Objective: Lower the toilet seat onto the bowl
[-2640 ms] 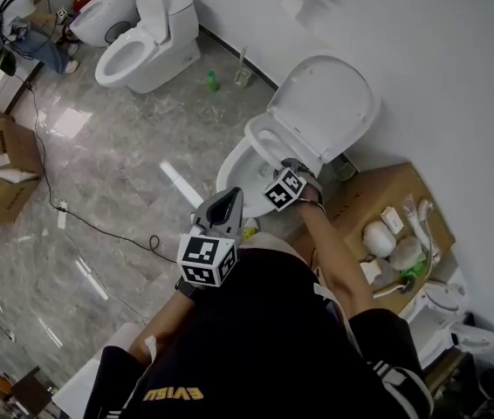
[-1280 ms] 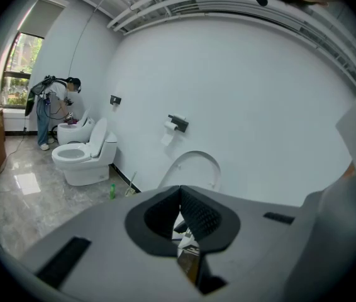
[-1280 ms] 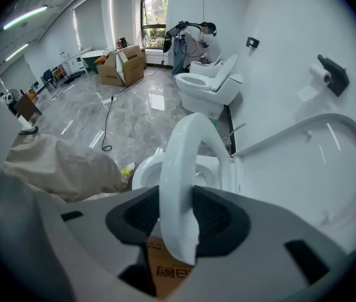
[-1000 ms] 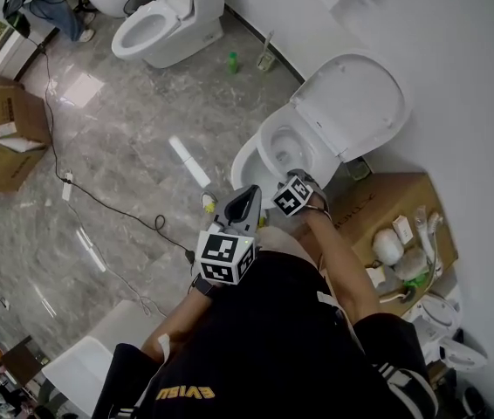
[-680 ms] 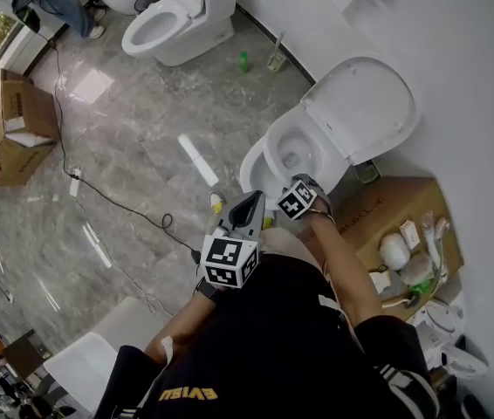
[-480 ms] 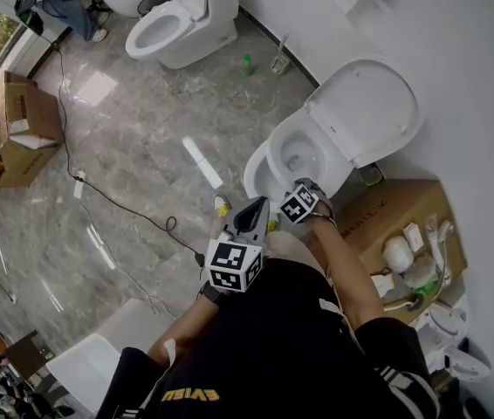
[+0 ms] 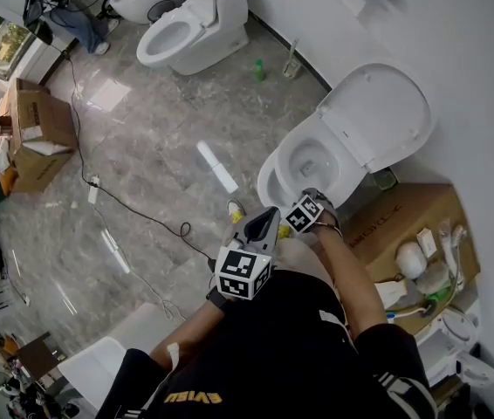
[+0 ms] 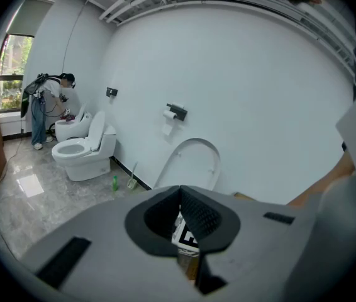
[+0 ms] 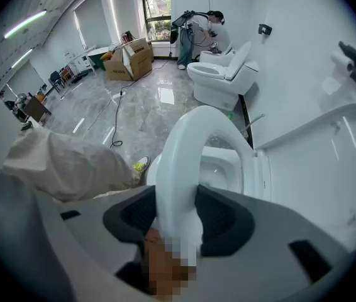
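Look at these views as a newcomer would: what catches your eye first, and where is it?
First, the white oval toilet seat filling the right gripper view, its front rim between the jaws of the right gripper, which have just been opening. Next, in the head view, the raised white lid against the white wall, and a second white toilet at the top.
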The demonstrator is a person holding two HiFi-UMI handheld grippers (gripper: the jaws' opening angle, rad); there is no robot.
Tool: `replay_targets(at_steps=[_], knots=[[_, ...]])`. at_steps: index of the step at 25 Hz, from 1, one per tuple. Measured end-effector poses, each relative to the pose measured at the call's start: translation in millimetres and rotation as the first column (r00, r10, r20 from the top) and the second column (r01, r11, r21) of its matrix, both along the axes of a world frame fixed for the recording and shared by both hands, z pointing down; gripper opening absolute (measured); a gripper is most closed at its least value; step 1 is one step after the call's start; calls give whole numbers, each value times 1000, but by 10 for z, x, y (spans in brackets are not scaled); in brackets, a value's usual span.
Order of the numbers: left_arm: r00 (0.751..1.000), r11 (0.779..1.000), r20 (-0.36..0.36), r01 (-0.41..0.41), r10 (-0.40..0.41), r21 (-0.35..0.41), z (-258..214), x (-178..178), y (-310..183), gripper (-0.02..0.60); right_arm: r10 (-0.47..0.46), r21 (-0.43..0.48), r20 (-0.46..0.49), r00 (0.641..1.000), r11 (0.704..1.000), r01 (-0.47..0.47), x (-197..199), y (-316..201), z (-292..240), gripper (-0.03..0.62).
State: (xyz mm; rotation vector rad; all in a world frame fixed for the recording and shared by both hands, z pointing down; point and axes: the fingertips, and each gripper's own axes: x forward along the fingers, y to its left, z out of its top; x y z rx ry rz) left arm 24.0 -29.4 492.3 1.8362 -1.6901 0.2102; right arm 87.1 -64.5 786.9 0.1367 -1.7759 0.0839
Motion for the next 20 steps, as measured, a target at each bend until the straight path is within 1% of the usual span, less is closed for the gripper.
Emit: replay_targets(at_steps=[7,16,20], knots=[[1000,1000,4,2,-2,-4,5,-88,-2,12,-12,-13,-21,1000,1000,12,-21,89,121,202],[1000,999,-7,19,-19,-28,110,-191,103,12,-29,-33,-43,999,999,28,-56,227,273,212],[1000,999,-13,21,-22,-39,161,-232,147,12,-32,-59,-49,998,998,29,-58,300,328,213]])
